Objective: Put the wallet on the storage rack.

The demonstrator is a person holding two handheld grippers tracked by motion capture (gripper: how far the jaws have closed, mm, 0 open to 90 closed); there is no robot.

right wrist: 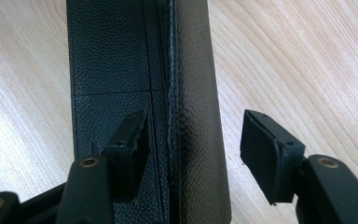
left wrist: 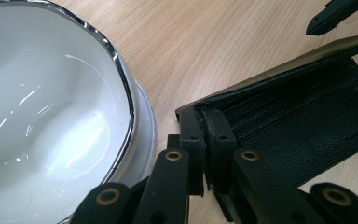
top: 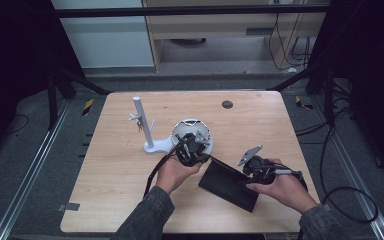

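From above, I am holding my left gripper (top: 194,150) at the near corner of a black leather wallet (top: 227,184) lying on the table (top: 120,175), beside a white bowl (top: 182,128) and a white stand (top: 142,125), while my right gripper (top: 254,165) is hovering at its far edge. Along my left gripper (left wrist: 204,140), I am pinching the wallet's corner (left wrist: 284,121) with jaws closed, the bowl (left wrist: 51,116) just beside. Along my right gripper (right wrist: 191,144), I am spreading the jaws wide, straddling the wallet's raised edge (right wrist: 191,93).
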